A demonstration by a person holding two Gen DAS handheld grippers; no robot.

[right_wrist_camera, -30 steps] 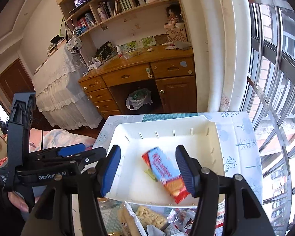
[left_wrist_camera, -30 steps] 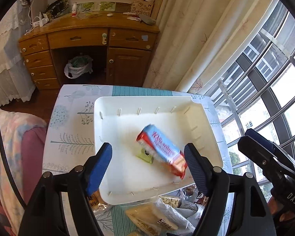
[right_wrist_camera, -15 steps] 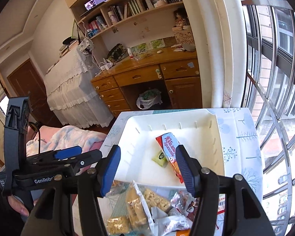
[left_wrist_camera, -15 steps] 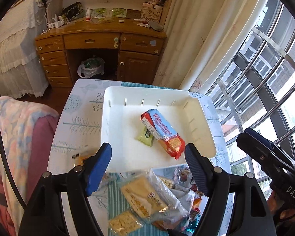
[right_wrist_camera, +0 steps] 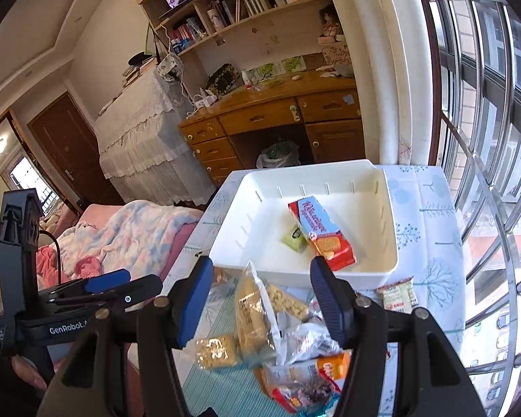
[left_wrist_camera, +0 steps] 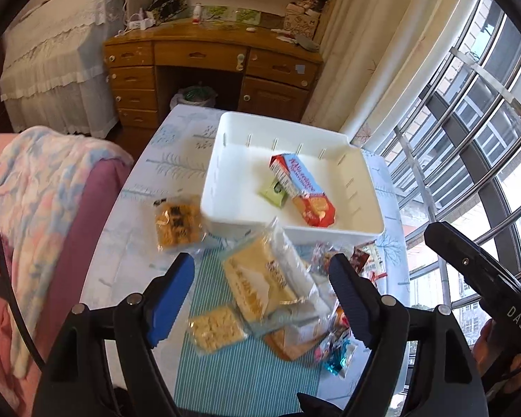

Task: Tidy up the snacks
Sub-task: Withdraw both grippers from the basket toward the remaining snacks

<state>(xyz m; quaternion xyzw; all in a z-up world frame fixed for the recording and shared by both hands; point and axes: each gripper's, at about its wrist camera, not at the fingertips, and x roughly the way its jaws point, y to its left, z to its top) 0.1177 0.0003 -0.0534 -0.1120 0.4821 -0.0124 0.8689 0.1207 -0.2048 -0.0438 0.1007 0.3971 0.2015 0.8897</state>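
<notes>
Left wrist view: left gripper (left_wrist_camera: 262, 290) has backed off, fingers spread and empty, now over the snack pile (left_wrist_camera: 271, 288) at lower centre. Right gripper (right_wrist_camera: 262, 300) likewise empty. Biscuit pack (left_wrist_camera: 302, 189) sits in white tray (left_wrist_camera: 295, 231) mid-frame; next pick likely from pile.

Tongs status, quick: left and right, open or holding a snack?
Left tongs: open, holding nothing, above the loose snack pile.
Right tongs: open, holding nothing, short of the white tray.

Bright window (right_wrist_camera: 486, 104) daylight, fisheye-warped edges, slight blur.
</notes>
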